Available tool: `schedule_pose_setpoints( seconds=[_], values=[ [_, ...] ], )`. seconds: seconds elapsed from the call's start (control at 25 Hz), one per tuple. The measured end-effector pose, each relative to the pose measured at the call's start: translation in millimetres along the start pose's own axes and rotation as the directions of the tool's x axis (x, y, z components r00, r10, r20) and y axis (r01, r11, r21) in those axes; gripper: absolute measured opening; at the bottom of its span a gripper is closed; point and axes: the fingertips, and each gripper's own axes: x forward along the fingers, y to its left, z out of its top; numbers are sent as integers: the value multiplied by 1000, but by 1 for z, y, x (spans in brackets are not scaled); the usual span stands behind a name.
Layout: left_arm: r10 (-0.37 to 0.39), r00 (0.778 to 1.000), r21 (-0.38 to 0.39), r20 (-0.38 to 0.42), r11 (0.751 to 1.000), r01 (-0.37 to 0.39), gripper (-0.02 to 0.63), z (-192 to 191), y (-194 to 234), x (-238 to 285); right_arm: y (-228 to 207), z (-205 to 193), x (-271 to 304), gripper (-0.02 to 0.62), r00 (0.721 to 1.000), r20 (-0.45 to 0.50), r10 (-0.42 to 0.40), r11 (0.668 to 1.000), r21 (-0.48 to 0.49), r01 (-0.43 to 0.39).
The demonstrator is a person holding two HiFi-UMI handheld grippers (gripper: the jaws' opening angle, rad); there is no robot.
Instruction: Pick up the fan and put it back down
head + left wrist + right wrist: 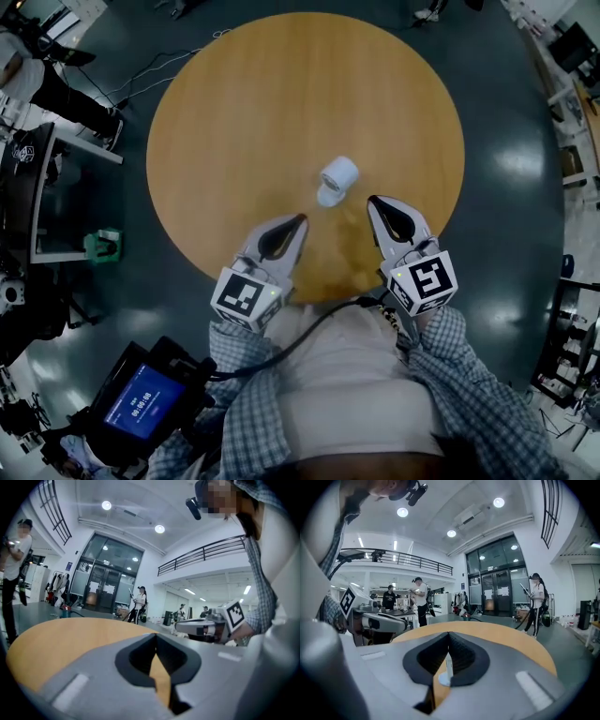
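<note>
fan (337, 180) | on table (234, 112) | just beyond right gripper (374, 201), apart

No readable text or signs

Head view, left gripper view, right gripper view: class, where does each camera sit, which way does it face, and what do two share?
Head view: on the person's head, looking steeply down at round wooden table, small white fan, left gripper, right gripper, checked sleeves.
Left gripper view: on the left gripper, looking across the table over shut fingers; sleeve at right.
Right gripper view: on the right gripper, likewise; sleeve at left.
Shared: each gripper view shows the other gripper.
</note>
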Motion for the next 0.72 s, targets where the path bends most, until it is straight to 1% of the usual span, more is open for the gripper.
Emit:
schedule_pose_setpoints(
  seconds=[0.16,0.32,0.72],
  values=[
    [8,1000,7,4,1000,-8,0,3,5,-1,4,1,5,-8,1000,-21,10,999,-37,-11],
    [14,1000,11,5,1000,-14,0,3,8,-4,7,3,9,-3,1000,-25,14,999,-36,-15],
    [19,1000,24,-7,1000,-19,0,1,9,-8,3,-3,12,-3,998,-67,-8,998,-64,4]
  ],
)
